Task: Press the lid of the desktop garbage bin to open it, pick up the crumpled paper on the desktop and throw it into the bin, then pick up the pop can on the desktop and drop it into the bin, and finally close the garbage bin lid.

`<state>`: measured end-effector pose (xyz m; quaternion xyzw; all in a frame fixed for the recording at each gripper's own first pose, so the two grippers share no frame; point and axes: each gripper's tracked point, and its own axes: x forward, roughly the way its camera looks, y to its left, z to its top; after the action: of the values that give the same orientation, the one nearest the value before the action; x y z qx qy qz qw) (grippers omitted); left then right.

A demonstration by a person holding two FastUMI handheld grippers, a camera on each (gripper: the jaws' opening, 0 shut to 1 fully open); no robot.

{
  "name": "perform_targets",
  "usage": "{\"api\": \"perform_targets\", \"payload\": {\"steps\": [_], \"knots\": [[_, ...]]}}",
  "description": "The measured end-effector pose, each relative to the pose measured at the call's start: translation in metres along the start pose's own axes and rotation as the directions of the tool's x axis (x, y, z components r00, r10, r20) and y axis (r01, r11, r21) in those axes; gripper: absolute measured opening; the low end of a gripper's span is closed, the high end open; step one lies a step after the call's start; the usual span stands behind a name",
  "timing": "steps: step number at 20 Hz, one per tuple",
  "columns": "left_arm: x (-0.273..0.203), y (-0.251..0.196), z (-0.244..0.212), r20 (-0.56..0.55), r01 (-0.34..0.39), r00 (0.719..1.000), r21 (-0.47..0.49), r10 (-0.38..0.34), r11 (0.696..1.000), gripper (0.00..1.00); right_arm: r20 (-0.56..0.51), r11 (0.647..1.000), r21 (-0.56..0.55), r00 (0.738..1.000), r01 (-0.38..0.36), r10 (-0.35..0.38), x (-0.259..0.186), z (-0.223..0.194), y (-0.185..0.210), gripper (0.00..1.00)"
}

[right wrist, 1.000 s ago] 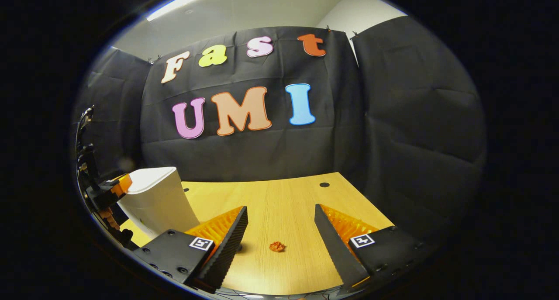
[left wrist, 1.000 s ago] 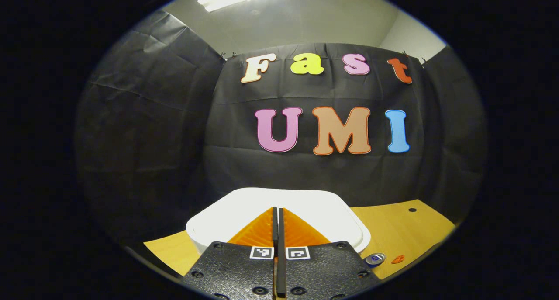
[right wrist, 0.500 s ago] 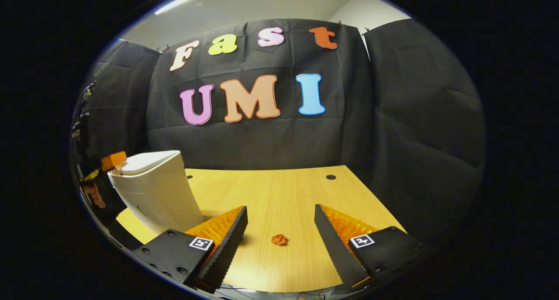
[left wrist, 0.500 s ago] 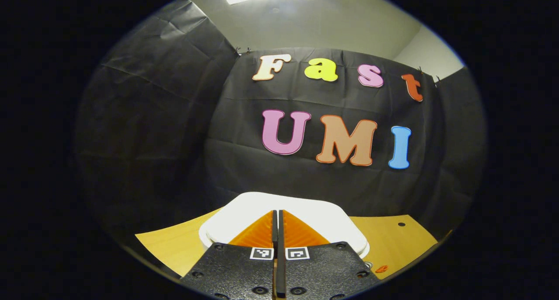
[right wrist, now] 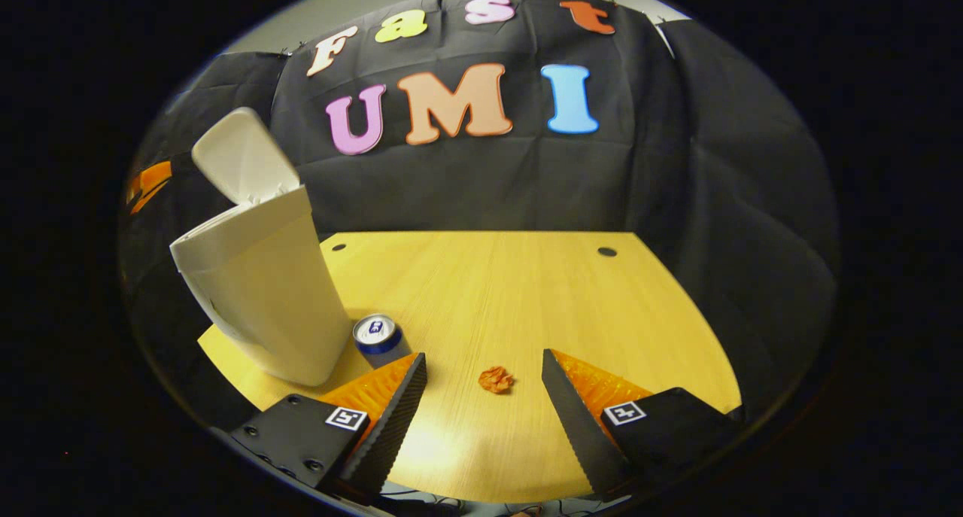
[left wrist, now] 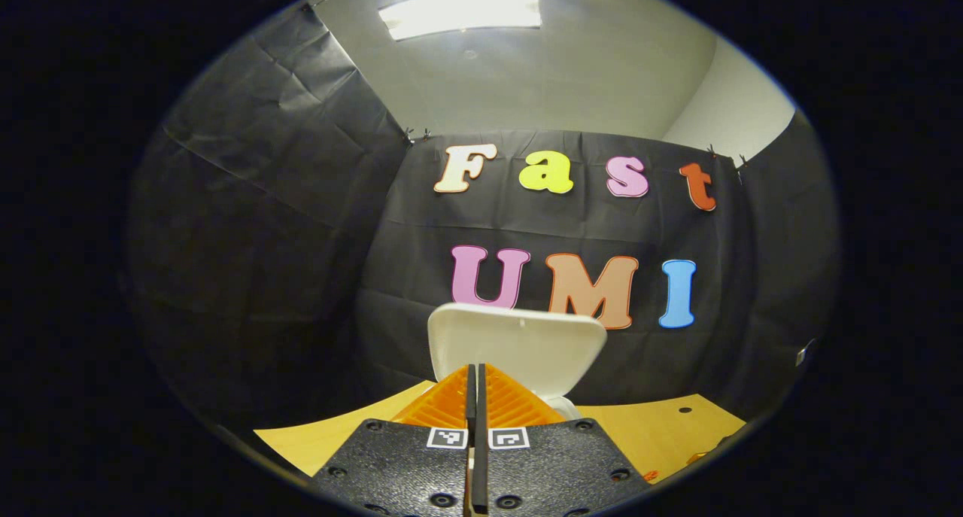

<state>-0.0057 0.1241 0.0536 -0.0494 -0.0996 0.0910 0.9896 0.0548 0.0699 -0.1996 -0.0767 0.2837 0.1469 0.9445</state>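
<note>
The tall white plastic garbage bin (right wrist: 263, 299) is shown near the left edge of the light wooden counter (right wrist: 527, 291), its hinged white lid (right wrist: 237, 156) raised. The left gripper (left wrist: 475, 374) is held before the lid with jaws pressed together. The right gripper (right wrist: 481, 381) is lowered with jaws spread around the small crumpled orange paper (right wrist: 496, 379), not touching it. The blue-and-silver pop can (right wrist: 378, 336) stands just beside the bin's base. A low closure could scrape the counter or flick the light paper away.

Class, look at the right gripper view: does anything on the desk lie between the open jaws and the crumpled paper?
Nothing visible does. The crumpled paper lies on bare desk ahead of the right gripper; the pop can stands off to one side.
</note>
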Motion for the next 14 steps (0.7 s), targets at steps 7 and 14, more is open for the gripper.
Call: {"api": "perform_targets", "payload": {"steps": [7, 14], "knots": [[-0.024, 0.006, -0.026, -0.064, -0.016, 0.998, 0.086, 0.022, 0.996, 0.29, -0.223, 0.998, 0.023, 0.973, -0.054, 0.058, 0.062, -0.041, -0.012, 0.99], [-0.042, 0.03, -0.03, -0.093, -0.115, 0.987, 0.126, 0.128, 0.985, 0.88, -0.328, 0.998, -0.039, 0.944, -0.057, 0.041, 0.112, -0.052, -0.017, 0.92]]}}
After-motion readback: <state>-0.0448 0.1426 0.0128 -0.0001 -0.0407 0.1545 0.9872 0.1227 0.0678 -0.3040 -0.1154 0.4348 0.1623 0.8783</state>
